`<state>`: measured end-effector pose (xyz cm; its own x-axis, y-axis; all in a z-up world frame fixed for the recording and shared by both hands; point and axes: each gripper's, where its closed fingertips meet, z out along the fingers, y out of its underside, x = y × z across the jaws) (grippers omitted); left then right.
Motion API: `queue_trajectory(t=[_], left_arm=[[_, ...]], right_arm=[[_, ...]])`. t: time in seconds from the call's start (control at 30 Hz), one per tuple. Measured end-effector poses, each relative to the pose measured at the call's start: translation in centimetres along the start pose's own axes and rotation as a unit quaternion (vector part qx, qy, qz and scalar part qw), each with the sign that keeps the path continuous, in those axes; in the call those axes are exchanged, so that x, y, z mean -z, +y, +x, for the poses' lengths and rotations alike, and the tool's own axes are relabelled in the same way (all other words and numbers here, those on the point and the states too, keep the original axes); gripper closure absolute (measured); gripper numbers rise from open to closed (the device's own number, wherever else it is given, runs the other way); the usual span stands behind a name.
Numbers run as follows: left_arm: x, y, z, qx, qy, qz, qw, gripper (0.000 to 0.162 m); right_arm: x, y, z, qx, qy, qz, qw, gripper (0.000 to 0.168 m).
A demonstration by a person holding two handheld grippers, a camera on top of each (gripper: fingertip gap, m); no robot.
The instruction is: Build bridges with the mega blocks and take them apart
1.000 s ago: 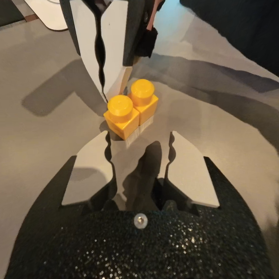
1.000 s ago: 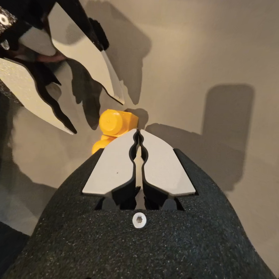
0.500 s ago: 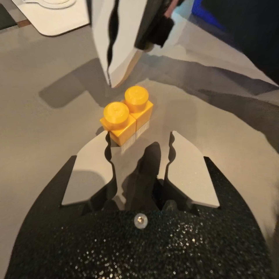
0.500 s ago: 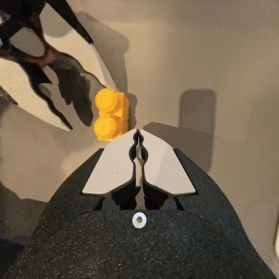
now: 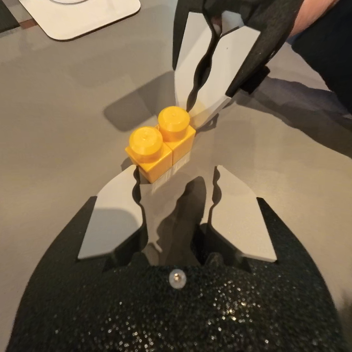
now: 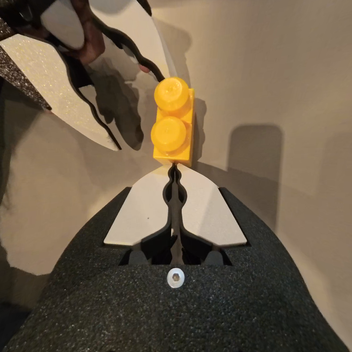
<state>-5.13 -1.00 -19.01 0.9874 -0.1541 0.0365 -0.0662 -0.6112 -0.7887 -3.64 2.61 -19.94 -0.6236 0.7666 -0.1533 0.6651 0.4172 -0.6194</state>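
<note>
On grey table [image 5: 57,106], two yellow blocks [image 5: 162,146] side by side, left tongs [image 5: 177,171] spread wide, right tongs [image 6: 174,166] closed, empty

Two blocks [image 5: 161,150] stand side by side, touching, on the bench [image 5: 57,114]. The left hand-held gripper [image 5: 176,169] lies before them, the right hand-held gripper [image 5: 189,107] just behind. A mat [image 5: 85,17] lies far back left.

We seem to be at an indoor desk or tabletop: a smooth grey table [image 5: 57,114] with a white rounded-corner pad [image 5: 85,17] at eleven o'clock, little else showing.
</note>
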Motion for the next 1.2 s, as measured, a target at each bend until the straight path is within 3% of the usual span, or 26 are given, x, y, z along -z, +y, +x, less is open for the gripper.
queue_trajectory(t=[0.23, 0.4, 0.5, 0.73, 1.2], left_arm=[[-0.2, -0.4, -0.7, -0.003, -0.004, 0.002, 1.000, 0.087], [-0.4, -1.0, -1.5, 0.055, -0.063, 0.030, 0.996, 0.058], [-1.0, -0.5, -1.6, 0.077, -0.106, 0.023, 0.991, 0.049], [0.0, -1.4, -3.1, 0.134, -0.189, 0.088, 0.969, 0.047], [-0.6, -0.2, -3.7, 0.130, -0.303, 0.019, 0.944, 0.054]], right_arm=[[0.0, -0.1, -0.9, 0.003, 0.010, 0.011, 1.000, 0.168], [2.5, -0.2, -0.7, -0.023, 0.040, 0.080, 0.996, 0.168], [3.5, -0.7, -0.4, -0.025, 0.053, 0.129, 0.990, 0.168], [3.5, -2.0, 0.7, -0.007, 0.053, 0.199, 0.979, 0.168], [7.7, -5.4, 0.5, -0.001, 0.007, 0.364, 0.931, 0.168]])
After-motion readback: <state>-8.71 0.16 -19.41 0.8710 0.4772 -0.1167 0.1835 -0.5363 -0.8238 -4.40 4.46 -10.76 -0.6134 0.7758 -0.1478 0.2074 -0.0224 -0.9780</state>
